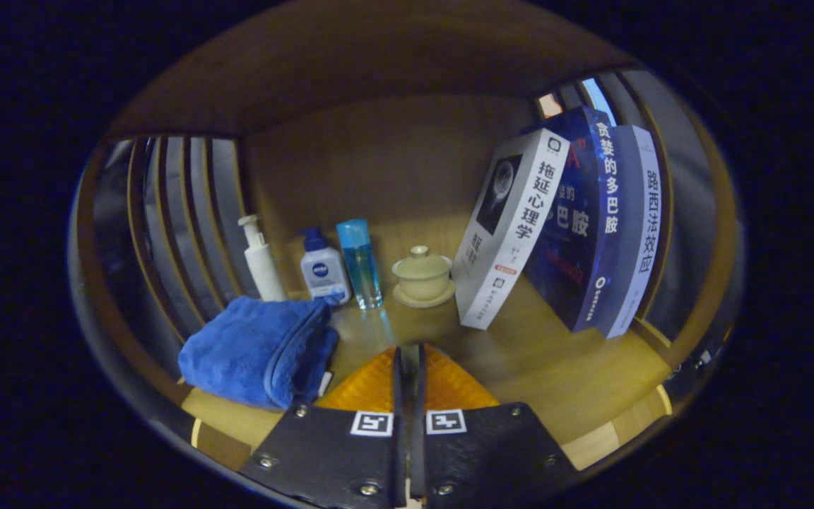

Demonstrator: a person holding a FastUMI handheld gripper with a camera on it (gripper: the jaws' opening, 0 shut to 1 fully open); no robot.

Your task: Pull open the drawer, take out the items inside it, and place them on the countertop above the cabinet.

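While the gripper [410, 353] sits with its orange fingers [372, 385] pressed together on nothing, no drawer can be made out ahead, so which way it lies from the fingers cannot be told. Beyond the fingertips stands a lidded cup [422, 277]; a blue towel [260, 351] lies left of the cup, leaning books [520, 226] right of it.

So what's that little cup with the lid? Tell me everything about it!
The lidded cup is a small pale cream bowl, ceramic by its look, with a round knob on its lid. It stands upright on a matching saucer on the wooden shelf, between the blue bottle and the leaning white book, beyond the shut gripper.
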